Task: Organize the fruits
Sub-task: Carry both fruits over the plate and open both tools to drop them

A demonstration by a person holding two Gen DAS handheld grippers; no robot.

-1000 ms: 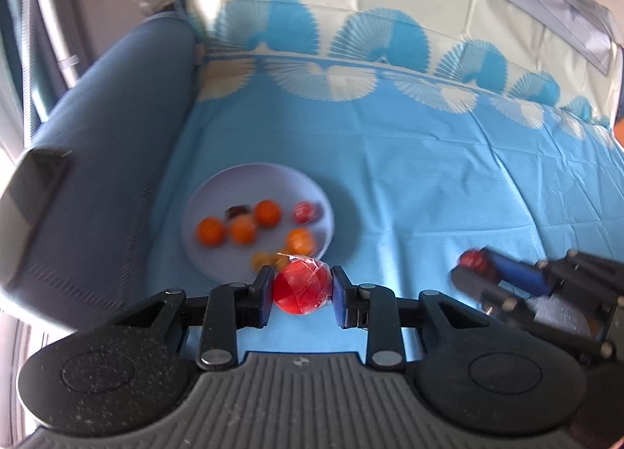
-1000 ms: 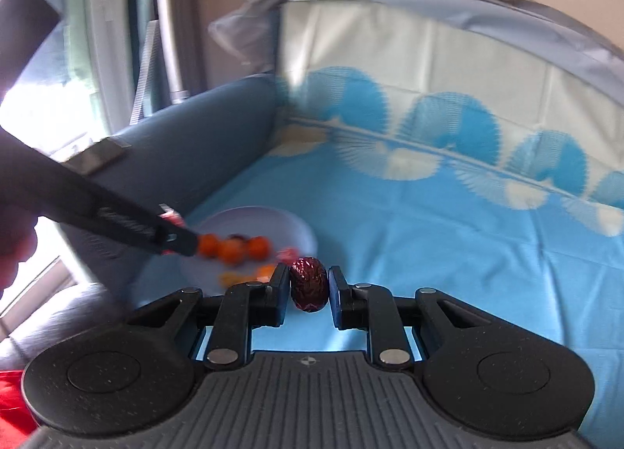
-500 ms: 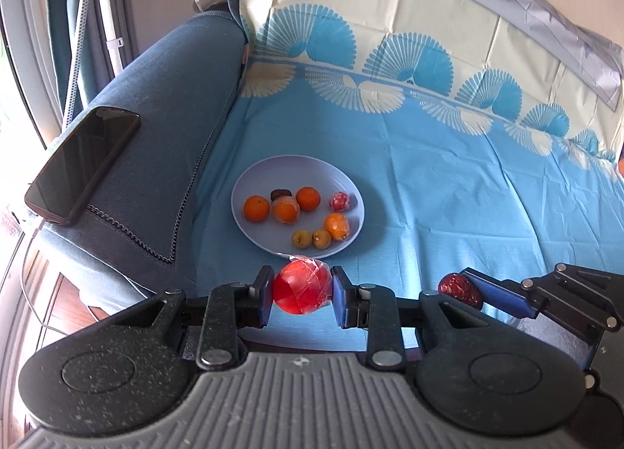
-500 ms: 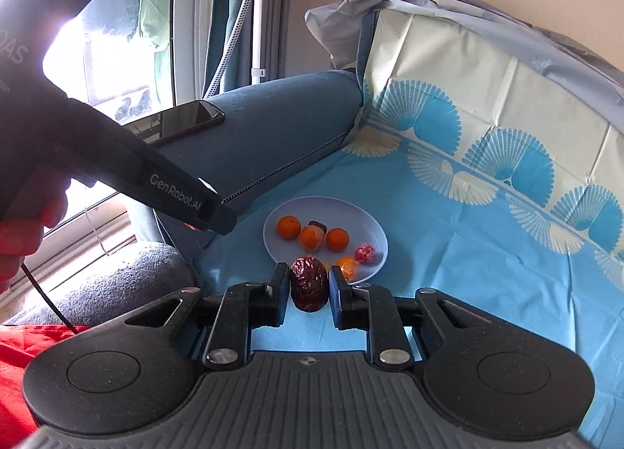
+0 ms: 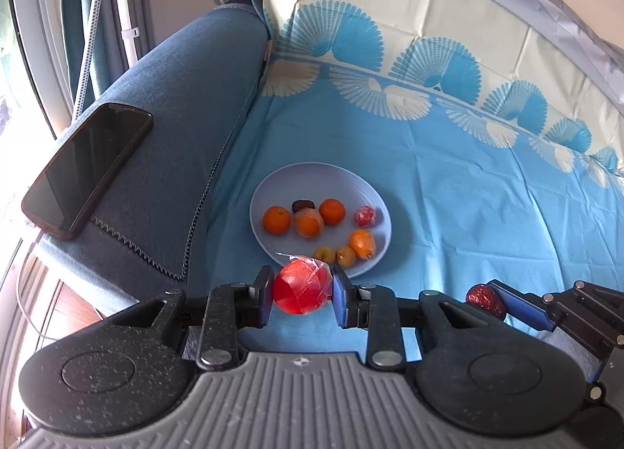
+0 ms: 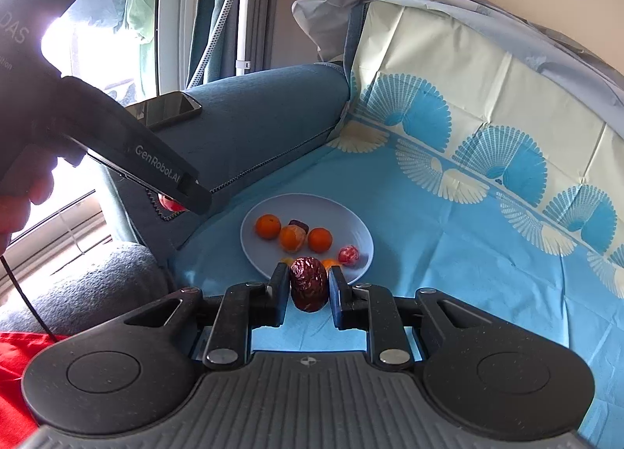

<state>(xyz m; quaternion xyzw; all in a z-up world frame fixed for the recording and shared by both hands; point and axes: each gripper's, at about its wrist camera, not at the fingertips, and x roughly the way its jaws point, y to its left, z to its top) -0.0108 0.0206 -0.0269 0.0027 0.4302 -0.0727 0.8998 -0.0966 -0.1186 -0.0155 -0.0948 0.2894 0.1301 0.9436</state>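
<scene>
On the plate (image 5: 380, 254) eight fruits are already gathered, while a wrapped red fruit (image 5: 302, 287) is clamped in the left gripper (image 5: 301, 290) and a date (image 6: 309, 283) in the right gripper (image 6: 308, 285), both judged not yet set down.

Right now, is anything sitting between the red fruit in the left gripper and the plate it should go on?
Nothing visible. The wrapped red fruit is gripped in the left gripper just short of the plate rim; only blue cloth lies between. The near rim holds small yellow fruits; the far half is bare.

Left claw (image 5: 302, 290) clamping red wrapped fruit (image 5: 302, 286), plate (image 5: 273, 191) beyond
</scene>
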